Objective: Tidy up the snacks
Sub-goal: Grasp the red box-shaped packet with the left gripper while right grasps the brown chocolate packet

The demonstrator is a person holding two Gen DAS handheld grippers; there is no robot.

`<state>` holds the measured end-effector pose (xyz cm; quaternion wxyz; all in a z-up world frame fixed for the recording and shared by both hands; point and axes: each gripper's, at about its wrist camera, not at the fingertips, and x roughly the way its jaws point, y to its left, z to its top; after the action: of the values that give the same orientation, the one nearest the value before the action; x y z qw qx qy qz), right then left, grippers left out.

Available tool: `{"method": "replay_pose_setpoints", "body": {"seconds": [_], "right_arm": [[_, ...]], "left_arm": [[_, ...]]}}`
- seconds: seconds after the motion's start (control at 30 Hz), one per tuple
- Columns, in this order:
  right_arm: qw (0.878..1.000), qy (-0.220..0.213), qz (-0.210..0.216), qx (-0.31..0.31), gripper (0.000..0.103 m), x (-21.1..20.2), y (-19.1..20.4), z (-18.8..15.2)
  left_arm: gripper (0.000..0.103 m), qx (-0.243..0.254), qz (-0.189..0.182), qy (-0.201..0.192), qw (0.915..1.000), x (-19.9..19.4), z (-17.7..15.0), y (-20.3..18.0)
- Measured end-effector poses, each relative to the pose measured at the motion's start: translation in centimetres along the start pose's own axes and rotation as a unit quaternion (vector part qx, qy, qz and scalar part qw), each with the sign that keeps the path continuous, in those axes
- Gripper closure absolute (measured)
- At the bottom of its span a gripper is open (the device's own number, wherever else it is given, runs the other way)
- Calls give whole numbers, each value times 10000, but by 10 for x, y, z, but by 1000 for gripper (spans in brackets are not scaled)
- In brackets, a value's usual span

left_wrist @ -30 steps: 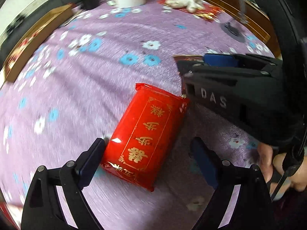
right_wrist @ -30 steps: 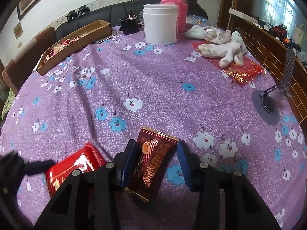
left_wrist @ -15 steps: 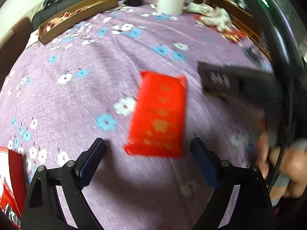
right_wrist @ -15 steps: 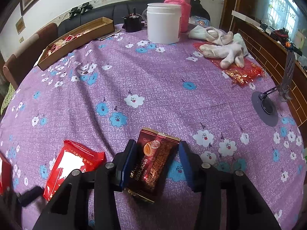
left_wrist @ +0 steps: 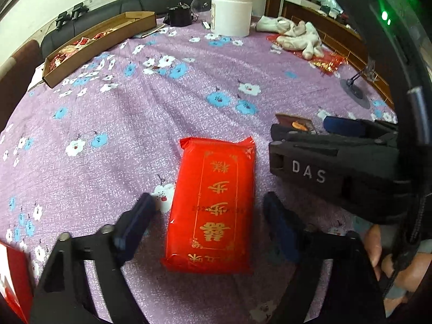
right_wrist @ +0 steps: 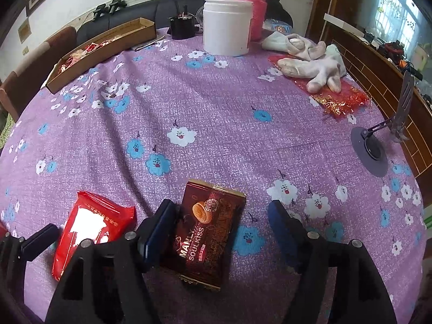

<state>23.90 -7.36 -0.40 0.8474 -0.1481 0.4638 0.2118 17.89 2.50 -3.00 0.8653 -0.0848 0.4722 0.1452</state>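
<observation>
A red packet with gold characters [left_wrist: 213, 210] lies flat on the purple flowered tablecloth [left_wrist: 162, 113], lengthwise between the fingers of my left gripper [left_wrist: 208, 226]. Its jaws are closing, and cloth still shows on both sides of the packet. A dark brown biscuit packet [right_wrist: 210, 232] lies on the cloth between the fingers of my right gripper [right_wrist: 221, 229]. Those jaws are opening; the right pad stands well off the packet and the left pad sits at its edge. In the right wrist view the red packet [right_wrist: 91, 224] lies just left of the brown one.
At the far side stand a long cardboard box of sweets [right_wrist: 102, 51], a white tub [right_wrist: 226, 27] and a pink-sleeved flask [right_wrist: 251, 8]. White gloves [right_wrist: 310, 64] lie on a red-gold bag [right_wrist: 340, 100]. A phone stand [right_wrist: 372, 148] is at the right; a red box [left_wrist: 10, 278] at the lower left.
My right jaws have spread off the brown packet, which now lies loose. My left gripper has rolled so the red packet lines up between its fingers, and those jaws have narrowed.
</observation>
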Motion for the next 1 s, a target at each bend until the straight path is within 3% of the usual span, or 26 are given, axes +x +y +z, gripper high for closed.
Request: {"method": "replay_pose_setpoints", "body": {"seconds": [0.03, 0.13, 0.43, 0.73, 1.0], "right_arm": [[10000, -14, 17, -20, 35, 0, 1, 0], [9999, -65, 78, -126, 47, -3, 6, -1], [9996, -100, 214, -159, 56, -6, 8, -3], [9985, 89, 540, 26, 67, -17, -4, -15], [9896, 364, 1391, 52, 68, -49, -20, -65]], "left_arm": [[46, -2, -7, -32, 10000, -1, 1, 0], [57, 35, -14, -98, 9999, -4, 2, -4], [58, 12, 72, -122, 9999, -11, -6, -2], [58, -226, 292, 41, 9993, -39, -49, 22], [58, -337, 257, 71, 9991, -74, -100, 35]]}}
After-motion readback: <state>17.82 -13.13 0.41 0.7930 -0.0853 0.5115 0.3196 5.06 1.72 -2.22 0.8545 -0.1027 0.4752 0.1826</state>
